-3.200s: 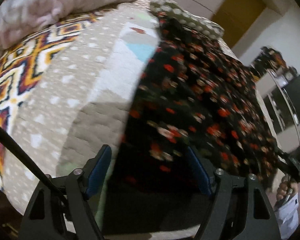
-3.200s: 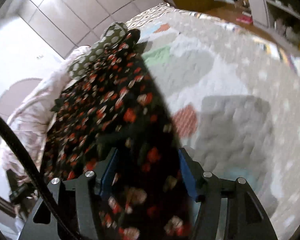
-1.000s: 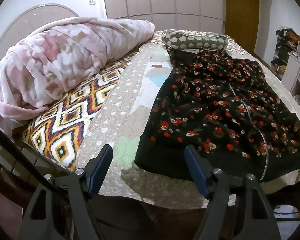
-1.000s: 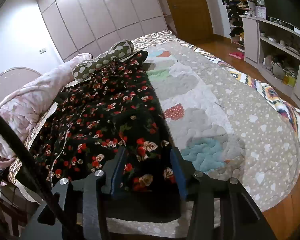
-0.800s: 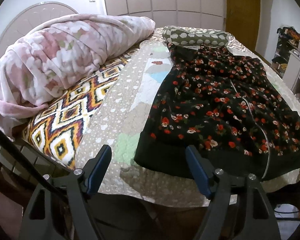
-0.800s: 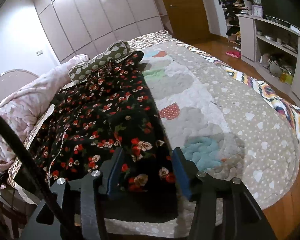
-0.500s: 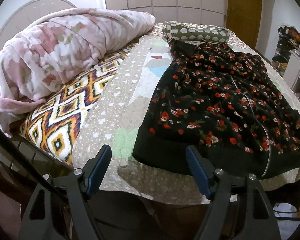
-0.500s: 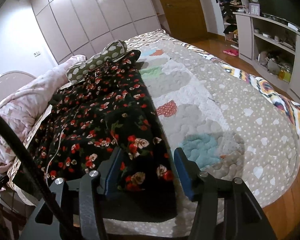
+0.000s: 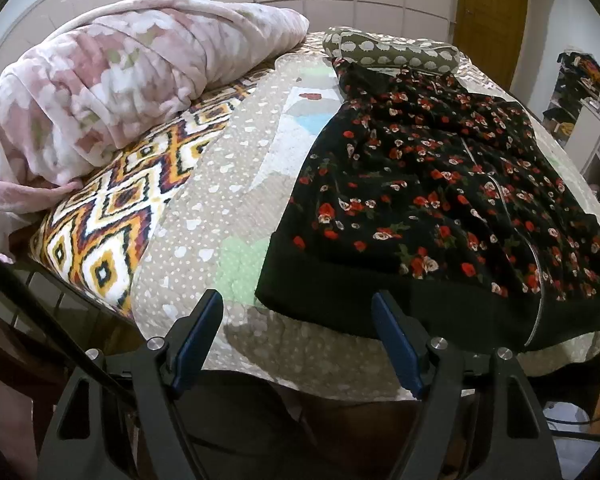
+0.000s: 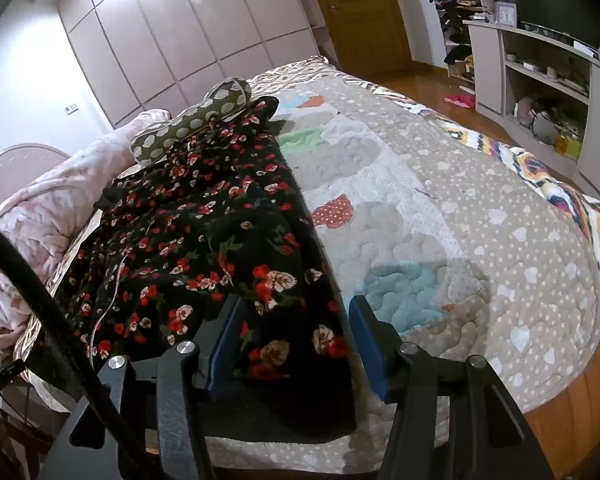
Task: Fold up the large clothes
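A black jacket with red and white flowers (image 9: 440,200) lies flat on the bed, its black hem band toward me and its collar far away. It also shows in the right wrist view (image 10: 204,240). My left gripper (image 9: 298,314) is open and empty, just off the bed's near edge in front of the hem's left corner. My right gripper (image 10: 296,320) is open and empty over the hem's right part, its blue pads on either side of the cloth without touching it.
A quilted beige bedspread (image 9: 220,208) covers the bed (image 10: 480,240). A rolled pink blanket (image 9: 120,88) lies at the left. A dotted olive bolster (image 9: 388,50) lies beyond the collar. Shelves (image 10: 548,92) and wooden floor are at the right.
Both grippers have drawn back from close over the jacket to the bed's near edge. In the last second they have barely shifted. The jacket lies still.
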Tool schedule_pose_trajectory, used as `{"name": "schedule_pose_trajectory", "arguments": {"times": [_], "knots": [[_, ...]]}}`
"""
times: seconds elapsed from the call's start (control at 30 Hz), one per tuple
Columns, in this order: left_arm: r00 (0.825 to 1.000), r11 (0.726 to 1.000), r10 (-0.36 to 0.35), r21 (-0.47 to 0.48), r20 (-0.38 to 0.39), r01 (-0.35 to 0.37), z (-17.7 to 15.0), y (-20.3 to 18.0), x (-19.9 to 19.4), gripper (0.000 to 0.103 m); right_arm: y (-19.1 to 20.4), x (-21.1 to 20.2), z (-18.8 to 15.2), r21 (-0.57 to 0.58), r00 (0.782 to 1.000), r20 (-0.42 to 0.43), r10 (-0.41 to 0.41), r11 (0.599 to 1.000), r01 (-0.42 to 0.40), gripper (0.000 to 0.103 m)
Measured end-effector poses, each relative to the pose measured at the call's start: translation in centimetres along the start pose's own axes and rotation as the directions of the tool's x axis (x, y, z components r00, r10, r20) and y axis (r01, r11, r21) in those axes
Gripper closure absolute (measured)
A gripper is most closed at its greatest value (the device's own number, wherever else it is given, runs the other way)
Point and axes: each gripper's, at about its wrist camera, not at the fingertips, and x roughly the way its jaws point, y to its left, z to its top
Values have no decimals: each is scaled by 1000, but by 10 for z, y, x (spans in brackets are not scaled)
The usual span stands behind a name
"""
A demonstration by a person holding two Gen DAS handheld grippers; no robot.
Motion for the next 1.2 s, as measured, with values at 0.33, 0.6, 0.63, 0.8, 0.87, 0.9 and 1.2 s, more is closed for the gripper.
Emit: {"name": "schedule_pose_trajectory", "arguments": {"times": [0.33,0.6,0.63,0.8,0.87,0.9,1.2], "knots": [[1000,1000,-2,0,-7,2,-1,1,1,27,-2,1,-1,5,1000,-3,0,1000,0,43],[997,997,-71,-40,8,72,5,15,2,27,-6,-2,0,15,1000,13,-2,1000,2,43],[995,994,-97,-53,9,97,8,20,4,27,-9,-3,1,23,1000,17,-5,1000,5,43],[981,969,-193,-155,29,195,31,53,25,27,-34,0,6,128,999,11,33,991,-34,39],[969,952,-246,-184,18,245,41,63,43,27,-46,6,6,184,998,-6,69,981,-67,39],[961,942,-276,-199,-1,270,44,67,53,27,-53,10,6,222,995,-16,96,971,-90,38],[864,851,-493,-261,-99,456,51,48,106,27,-75,28,1,390,952,-13,305,878,-276,38]]}}
